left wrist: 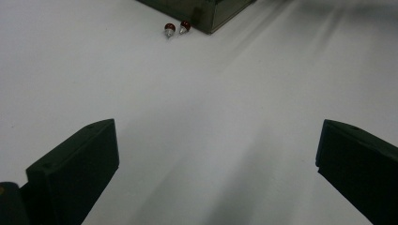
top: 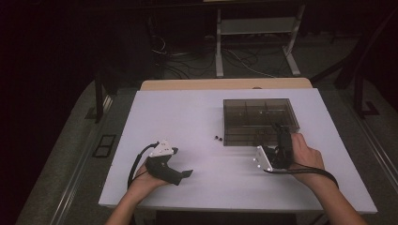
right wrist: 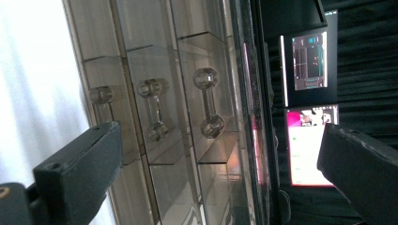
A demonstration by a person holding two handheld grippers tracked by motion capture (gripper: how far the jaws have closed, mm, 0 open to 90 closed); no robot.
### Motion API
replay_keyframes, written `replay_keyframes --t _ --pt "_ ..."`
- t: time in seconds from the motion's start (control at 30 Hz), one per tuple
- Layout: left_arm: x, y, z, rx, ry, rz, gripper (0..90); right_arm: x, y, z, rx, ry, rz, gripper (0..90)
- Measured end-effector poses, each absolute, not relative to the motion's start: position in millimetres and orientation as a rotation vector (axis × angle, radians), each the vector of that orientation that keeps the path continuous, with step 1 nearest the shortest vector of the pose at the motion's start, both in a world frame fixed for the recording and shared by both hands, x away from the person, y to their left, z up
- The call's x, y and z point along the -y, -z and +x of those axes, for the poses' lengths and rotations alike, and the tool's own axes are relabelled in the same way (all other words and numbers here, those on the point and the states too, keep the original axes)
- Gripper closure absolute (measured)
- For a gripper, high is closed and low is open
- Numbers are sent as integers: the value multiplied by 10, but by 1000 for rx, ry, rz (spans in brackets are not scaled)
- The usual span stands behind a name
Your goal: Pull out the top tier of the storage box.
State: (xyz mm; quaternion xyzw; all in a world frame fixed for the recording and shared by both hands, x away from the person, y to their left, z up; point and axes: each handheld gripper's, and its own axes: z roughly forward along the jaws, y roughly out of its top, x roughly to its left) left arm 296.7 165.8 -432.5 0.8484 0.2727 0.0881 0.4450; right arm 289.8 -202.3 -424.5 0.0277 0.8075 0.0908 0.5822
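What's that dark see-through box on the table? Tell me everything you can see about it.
The box is a shallow rectangular tray of smoky, see-through plastic, split by thin walls into several compartments. It sits flat on the white table, toward the far right. Up close, its clear walls show round-ended moulded hinges or posts. Two tiny red-headed bulbs lie on the table just off its near left corner, apart from it. The right claw is at its near edge; contact can't be told.

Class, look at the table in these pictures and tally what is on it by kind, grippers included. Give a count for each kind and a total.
Small red-capped bulbs: 2
Smoky clear divided box: 1
Grippers, left gripper and right gripper, both jaws open: 2
Total: 5
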Motion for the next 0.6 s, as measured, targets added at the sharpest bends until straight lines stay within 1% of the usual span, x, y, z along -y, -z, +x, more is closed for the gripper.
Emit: replay_keyframes --t 0.1,0.13,0.33,0.37,0.5,0.57,0.6 --pt "-1655 4326 2965 -674 -217 2106 0 2032 4254 2899 -1886 -218 75 5" --pt "-1652 4326 2965 -673 -218 2105 0 2040 4267 2886 -1877 -216 59 87" --pt "-1652 4326 2965 -674 -219 2105 0 2025 4280 2884 -1869 -220 59 90" --pt "-1652 4326 2965 -674 -219 2105 0 2024 4278 2880 -1871 -214 52 157" --pt "-1649 4326 2961 -675 -219 2107 0 2010 4281 2860 -1860 -216 41 160" --pt "-1651 4325 2962 -674 -219 2110 0 2009 4280 2859 -1858 -215 38 176" --pt "-1652 4326 2962 -674 -219 2109 0 2008 4282 2853 -1856 -213 29 219"
